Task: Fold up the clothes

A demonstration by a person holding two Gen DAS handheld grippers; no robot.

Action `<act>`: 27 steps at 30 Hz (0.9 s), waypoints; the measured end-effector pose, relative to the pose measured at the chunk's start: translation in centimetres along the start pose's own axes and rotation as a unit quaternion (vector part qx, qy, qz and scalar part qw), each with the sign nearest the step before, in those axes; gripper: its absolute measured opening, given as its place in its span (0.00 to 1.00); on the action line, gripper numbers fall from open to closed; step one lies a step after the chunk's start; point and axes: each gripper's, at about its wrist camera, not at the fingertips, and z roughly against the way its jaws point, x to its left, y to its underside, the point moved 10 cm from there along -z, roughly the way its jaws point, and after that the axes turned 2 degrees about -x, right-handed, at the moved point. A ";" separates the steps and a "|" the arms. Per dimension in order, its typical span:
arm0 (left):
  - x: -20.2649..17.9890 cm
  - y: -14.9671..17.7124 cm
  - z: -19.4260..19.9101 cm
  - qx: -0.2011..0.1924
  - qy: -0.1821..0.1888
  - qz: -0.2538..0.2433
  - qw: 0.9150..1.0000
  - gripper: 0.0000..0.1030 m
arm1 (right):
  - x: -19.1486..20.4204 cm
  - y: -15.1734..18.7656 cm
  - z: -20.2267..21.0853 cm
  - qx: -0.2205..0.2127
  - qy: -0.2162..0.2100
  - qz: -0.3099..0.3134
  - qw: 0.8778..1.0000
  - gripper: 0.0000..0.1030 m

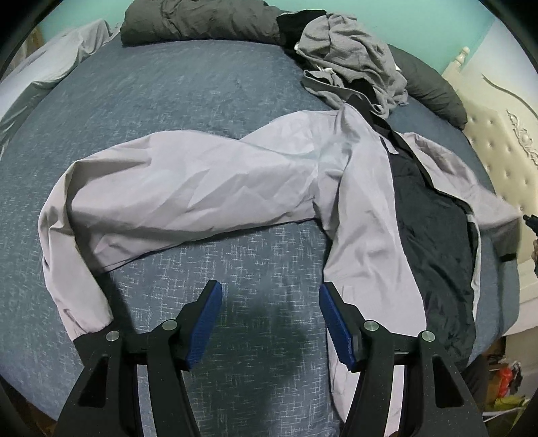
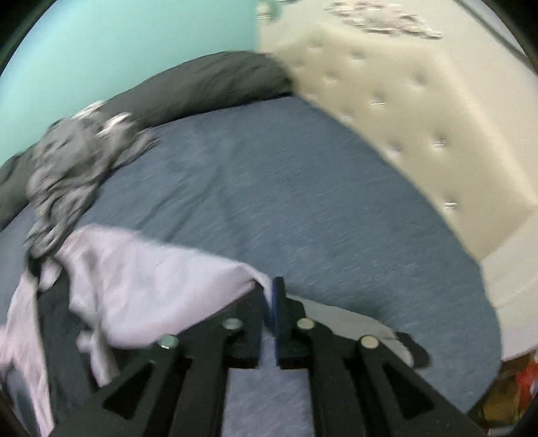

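A pale lilac jacket (image 1: 208, 188) with a dark lining (image 1: 433, 235) lies open on the blue bedspread (image 1: 168, 101). One sleeve stretches left and bends down to a black cuff. My left gripper (image 1: 270, 287) hangs open over bare bedspread between that sleeve and the jacket's front panel, with nothing between its blue pads (image 1: 205, 329). In the blurred right wrist view, my right gripper (image 2: 270, 285) is shut on the pale cloth of the jacket (image 2: 141, 289). That cloth is raised off the bed, and a black cuff (image 2: 413, 351) hangs below the fingers.
A crumpled grey garment (image 1: 353, 57) and dark bedding (image 1: 201, 20) lie at the far side of the bed, with a dark pillow (image 1: 433, 90) beside them. A cream tufted headboard (image 1: 497, 161) bounds the right. Clutter sits on the floor (image 1: 504, 380) past the bed's corner.
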 end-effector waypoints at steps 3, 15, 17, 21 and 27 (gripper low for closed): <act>-0.3 0.2 -0.2 0.003 0.005 0.000 1.000 0.62 | -0.3 -0.8 -0.1 -0.027 0.026 -0.011 0.999 0.32; -4.7 2.2 0.7 0.004 0.039 -0.026 0.999 0.63 | 12.2 17.2 -0.4 0.092 -0.221 0.016 0.971 0.40; -5.1 2.5 1.2 0.000 0.041 -0.029 0.999 0.64 | 13.8 20.7 -0.3 0.118 -0.246 0.015 0.962 0.40; -5.5 3.0 2.2 -0.006 0.045 -0.032 0.998 0.65 | 15.7 24.2 -0.1 0.148 -0.274 -0.003 0.950 0.42; -5.1 3.7 3.0 -0.012 0.052 -0.025 0.998 0.66 | 18.6 27.2 0.2 0.177 -0.282 0.015 0.943 0.44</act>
